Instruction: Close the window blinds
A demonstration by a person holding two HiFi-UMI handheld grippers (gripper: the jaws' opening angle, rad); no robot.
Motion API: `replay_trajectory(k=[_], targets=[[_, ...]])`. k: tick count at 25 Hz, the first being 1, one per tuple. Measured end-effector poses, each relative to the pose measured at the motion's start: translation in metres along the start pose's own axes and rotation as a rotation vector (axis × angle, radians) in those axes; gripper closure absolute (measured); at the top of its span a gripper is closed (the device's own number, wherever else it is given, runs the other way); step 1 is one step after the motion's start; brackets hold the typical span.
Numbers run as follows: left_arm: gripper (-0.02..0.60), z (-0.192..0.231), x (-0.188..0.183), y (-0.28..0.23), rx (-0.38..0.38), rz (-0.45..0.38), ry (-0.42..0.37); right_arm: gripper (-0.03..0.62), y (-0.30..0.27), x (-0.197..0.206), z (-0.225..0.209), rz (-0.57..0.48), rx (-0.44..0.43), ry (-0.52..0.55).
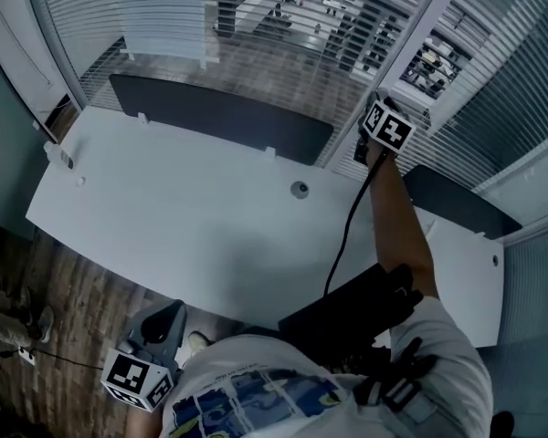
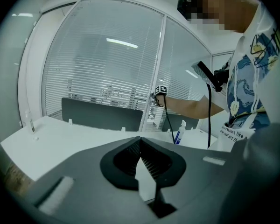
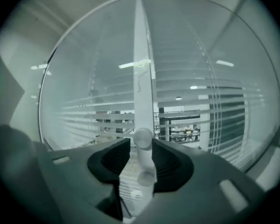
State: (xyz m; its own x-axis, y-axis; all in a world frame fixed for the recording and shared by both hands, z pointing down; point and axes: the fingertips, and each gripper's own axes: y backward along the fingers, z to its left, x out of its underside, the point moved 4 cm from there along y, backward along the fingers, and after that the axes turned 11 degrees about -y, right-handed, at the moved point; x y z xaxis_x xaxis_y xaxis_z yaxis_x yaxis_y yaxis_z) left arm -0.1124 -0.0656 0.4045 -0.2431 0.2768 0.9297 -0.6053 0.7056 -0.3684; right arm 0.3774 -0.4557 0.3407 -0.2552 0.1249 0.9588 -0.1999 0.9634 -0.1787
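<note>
The window blinds (image 1: 164,16) hang behind the white desk (image 1: 183,217), their slats tilted so the room beyond shows through. My right gripper (image 1: 384,124) is raised at the white window post. In the right gripper view the blinds' white wand (image 3: 143,101) stands between the jaws of the right gripper (image 3: 141,141), its round knob (image 3: 143,138) level with the pads. A strip of slats shows between the left pad and the wand, so the jaws are open. My left gripper (image 1: 142,372) hangs low by the desk's near edge. In its own view the left gripper (image 2: 140,141) is shut on nothing.
Dark partition panels (image 1: 219,117) (image 1: 457,199) stand along the desk's far edge. A cable (image 1: 347,235) runs from the right gripper down my arm. A round grommet (image 1: 299,189) sits in the desktop. A spray bottle (image 2: 178,133) stands on the desk at the right.
</note>
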Motion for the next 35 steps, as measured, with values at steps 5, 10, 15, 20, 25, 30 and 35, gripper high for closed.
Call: replay_trajectory(k=[5,10,15,20,25,30,35], targets=[[0.575,0.002,-0.003,0.003,-0.012,0.008,0.009,0.461,-0.005,-0.006,-0.002,0.014,0.005,-0.190],[0.575,0.003,0.002,0.006,-0.022,0.006,0.016,0.470,-0.005,-0.007,-0.004,0.035,0.063,-0.104],[0.575,0.008,0.002,0.008,-0.039,0.012,0.032,0.473,-0.007,-0.005,0.011,0.061,0.182,0.351],[0.575,0.013,0.008,0.008,-0.027,0.009,0.028,0.473,-0.018,0.008,0.014,0.058,0.321,0.930],[0.575,0.011,0.007,0.005,-0.015,0.007,0.020,0.471,-0.022,0.013,0.012,0.051,0.342,1.087],[0.575,0.010,0.004,0.004,-0.007,0.009,0.008,0.465,-0.004,-0.001,0.010,-0.001,0.106,0.411],[0.575,0.004,-0.001,0.006,-0.007,0.011,0.001,0.459,0.001,-0.008,-0.005,0.013,-0.035,-0.243]])
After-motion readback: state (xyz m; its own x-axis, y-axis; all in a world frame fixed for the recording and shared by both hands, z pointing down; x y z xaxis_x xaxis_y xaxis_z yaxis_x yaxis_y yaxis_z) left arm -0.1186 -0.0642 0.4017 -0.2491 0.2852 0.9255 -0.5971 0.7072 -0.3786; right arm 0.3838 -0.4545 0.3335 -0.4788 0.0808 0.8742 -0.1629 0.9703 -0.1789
